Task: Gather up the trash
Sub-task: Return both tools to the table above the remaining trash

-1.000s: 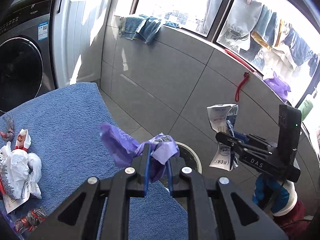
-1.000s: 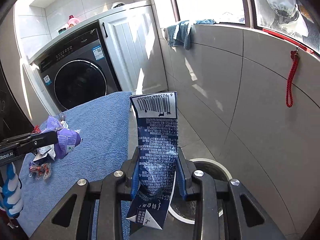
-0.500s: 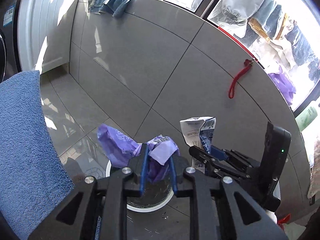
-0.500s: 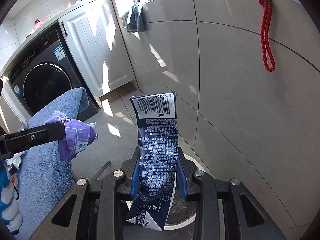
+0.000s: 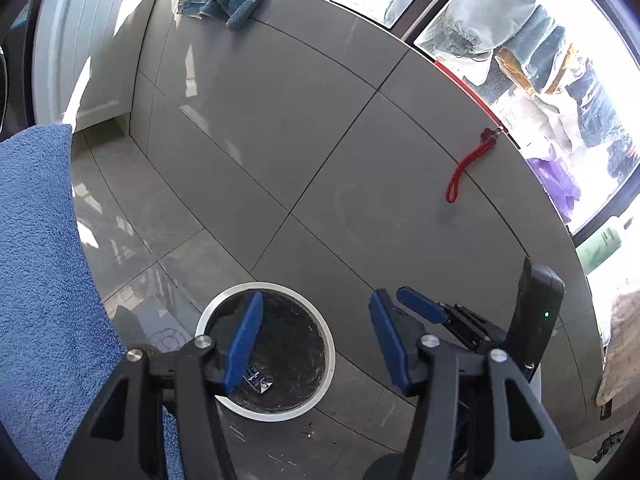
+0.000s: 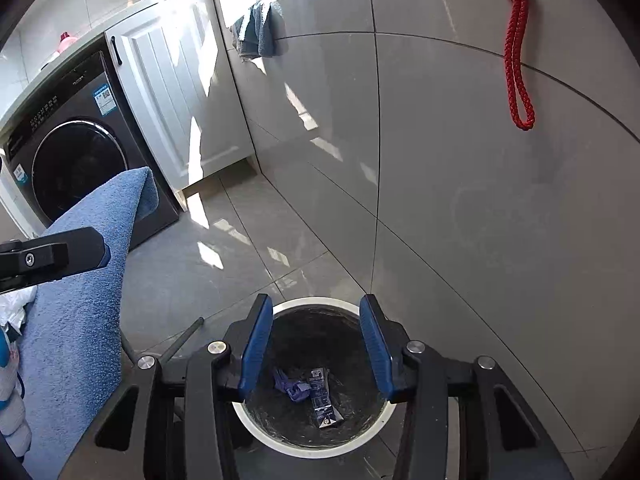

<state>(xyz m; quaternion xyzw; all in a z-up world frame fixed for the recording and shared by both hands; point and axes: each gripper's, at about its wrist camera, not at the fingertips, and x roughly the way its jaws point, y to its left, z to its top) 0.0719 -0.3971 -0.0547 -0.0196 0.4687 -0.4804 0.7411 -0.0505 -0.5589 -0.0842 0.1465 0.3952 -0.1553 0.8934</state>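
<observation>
Down in the round bin [image 6: 276, 436] on the grey floor: a crumpled purple wrapper [image 6: 294, 388] on the left, touching a flat blue carton [image 6: 322, 402] on the right. Both well below the right gripper [image 6: 316, 346], right under the gap between its blue pads [image 6: 254, 346]. Pads apart and still spreading, nothing between them. Tilted down over the bin, near the tiled wall [image 6: 460, 168].

Left gripper [image 5: 316, 344] also tilted down, above the bin's right edge. Pads wide apart and spreading more, nothing pinched. Just a bit of the blue carton [image 5: 256, 380] peeking past the left pad. Blue towel [image 5: 44, 280] off to the left.
</observation>
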